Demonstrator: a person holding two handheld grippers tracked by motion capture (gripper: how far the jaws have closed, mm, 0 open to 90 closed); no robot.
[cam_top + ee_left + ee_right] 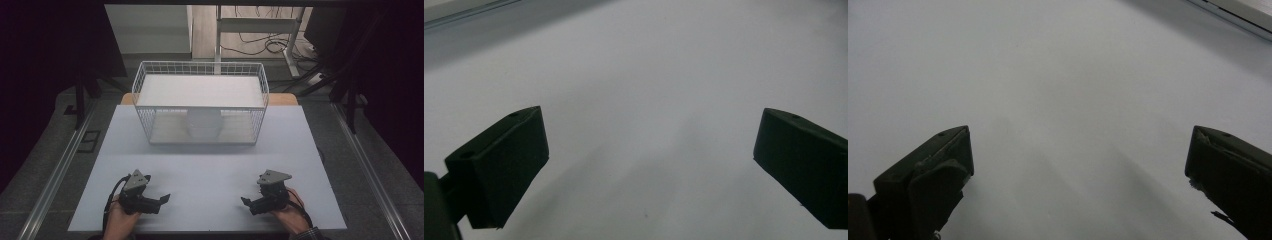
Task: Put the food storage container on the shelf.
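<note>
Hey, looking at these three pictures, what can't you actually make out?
- High view: the white object inside the wire basket is blurred by the mesh and pale against the white board above it; its identity can't be told.
- High view: both forearms are cut off by the bottom edge.
- Left gripper view: the left tongs point at bare white tabletop, basket out of frame.
- Right gripper view: the right tongs likewise.

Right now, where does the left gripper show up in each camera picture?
High view: left gripper at lower left, held above the white table, open.
Left gripper view: left gripper, its two jaws rising from the bottom corners, wide apart.
Right gripper view: not seen.
Shared landmark: the white table.
</note>
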